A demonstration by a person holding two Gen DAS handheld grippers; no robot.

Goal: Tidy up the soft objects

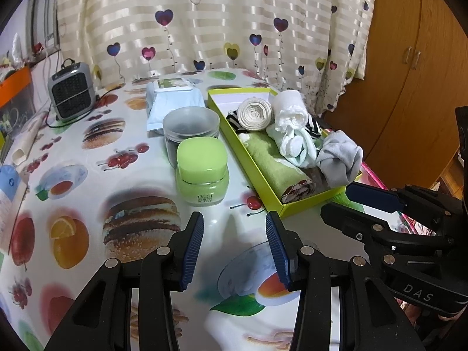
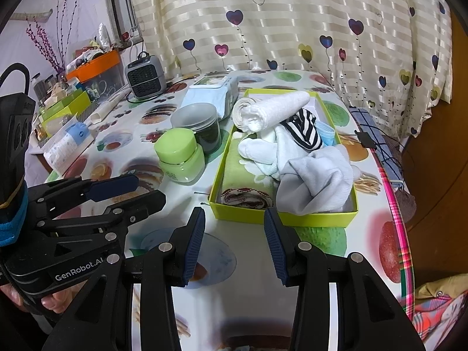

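A lime-green box (image 1: 304, 206) (image 2: 280, 219) on the printed tablecloth holds soft items. In it are a rolled green towel (image 1: 269, 158) (image 2: 242, 172), a white rolled towel (image 1: 289, 108) (image 2: 272, 108), a cream roll (image 1: 254, 114), a striped black-and-white cloth (image 2: 304, 128), pale socks (image 1: 295, 146) and a grey sock (image 1: 339, 158) (image 2: 316, 184). My left gripper (image 1: 234, 218) (image 2: 149, 188) hovers open over bare cloth, to the left of the box's near end. My right gripper (image 2: 234, 213) (image 1: 336, 200) is open too, just short of the box's near wall. Neither holds anything.
A green-lidded jar (image 1: 201, 169) (image 2: 180, 155) and a clear jar with dark contents (image 1: 190, 125) stand left of the box. A wipes pack (image 1: 172, 99) and a small grey heater (image 1: 71, 90) sit behind them. Clutter lines the far left; the table edge (image 2: 392, 204) runs at right.
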